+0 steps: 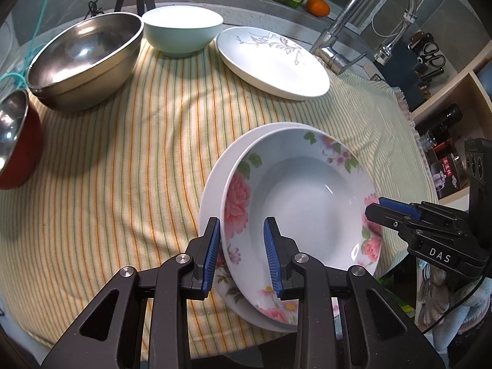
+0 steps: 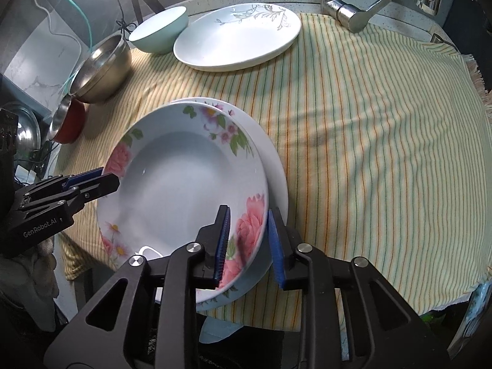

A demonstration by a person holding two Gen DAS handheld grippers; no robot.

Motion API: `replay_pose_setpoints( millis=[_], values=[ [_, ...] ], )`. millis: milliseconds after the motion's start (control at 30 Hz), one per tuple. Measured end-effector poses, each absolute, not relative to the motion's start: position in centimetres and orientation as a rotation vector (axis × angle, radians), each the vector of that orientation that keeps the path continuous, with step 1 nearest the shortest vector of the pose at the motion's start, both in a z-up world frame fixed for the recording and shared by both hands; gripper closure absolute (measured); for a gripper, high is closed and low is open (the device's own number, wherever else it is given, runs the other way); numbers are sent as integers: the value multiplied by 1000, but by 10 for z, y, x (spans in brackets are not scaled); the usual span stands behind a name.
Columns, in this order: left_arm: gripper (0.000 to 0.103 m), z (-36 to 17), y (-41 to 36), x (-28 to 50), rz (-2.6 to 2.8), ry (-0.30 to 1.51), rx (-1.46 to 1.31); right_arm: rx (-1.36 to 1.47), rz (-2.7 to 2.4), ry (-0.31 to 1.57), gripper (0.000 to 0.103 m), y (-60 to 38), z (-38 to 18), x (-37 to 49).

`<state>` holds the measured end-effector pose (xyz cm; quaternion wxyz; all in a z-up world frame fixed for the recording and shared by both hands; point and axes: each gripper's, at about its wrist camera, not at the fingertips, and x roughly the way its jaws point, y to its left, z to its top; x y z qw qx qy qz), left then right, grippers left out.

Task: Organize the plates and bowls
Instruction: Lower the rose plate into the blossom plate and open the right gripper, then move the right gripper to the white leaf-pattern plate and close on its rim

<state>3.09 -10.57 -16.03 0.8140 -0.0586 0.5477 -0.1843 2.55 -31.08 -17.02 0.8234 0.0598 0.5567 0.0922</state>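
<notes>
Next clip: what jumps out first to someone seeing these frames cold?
The floral plate, stacked on a plain white plate at the near edge of the striped cloth, with both grippers' jaws straddling its rim: left gripper, right gripper. Behind stand a steel bowl and a pale green bowl.

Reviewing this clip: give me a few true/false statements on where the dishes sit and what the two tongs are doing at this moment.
1. The flowered plate lies on top of a plain white plate. True.
2. The left tongs straddle the flowered plate's rim, one finger on each side. True.
3. The mint bowl is nested inside the large steel bowl. False: it stands on the striped cloth beside the steel bowl.
4. The right tongs hover over the grey-leaf plate. False: they are at the flowered plate's rim, opposite the left tongs.
5. The faucet stands behind the grey-leaf plate. True.
</notes>
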Motion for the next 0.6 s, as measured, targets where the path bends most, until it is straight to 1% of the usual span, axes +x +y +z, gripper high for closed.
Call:
replay_pose_setpoints(
  millis=[33, 100, 133, 200, 267, 367, 433, 600],
  values=[
    [76, -159, -105, 31, -393, 1164, -125, 130, 195, 1178, 70, -312, -168, 26],
    [75, -155, -104, 32, -392, 1156, -131, 144, 201, 1158, 57, -314, -164, 27],
    [75, -153, -103, 33, -393, 1153, -137, 152, 203, 1147, 55, -316, -161, 28],
    [67, -150, -101, 36, -396, 1142, -151, 174, 206, 1124, 45, -320, -157, 30],
    [65, -147, -100, 40, -403, 1133, -167, 200, 208, 1107, 41, -325, -154, 34],
    [62, -144, -98, 48, -399, 1123, -185, 240, 216, 1084, 40, -334, -148, 43],
    [62, -142, -97, 55, -395, 1116, -193, 254, 212, 1065, 36, -340, -145, 49],
    [62, -134, -97, 70, -380, 1088, -198, 276, 200, 1033, 35, -358, -139, 68]
  ],
)
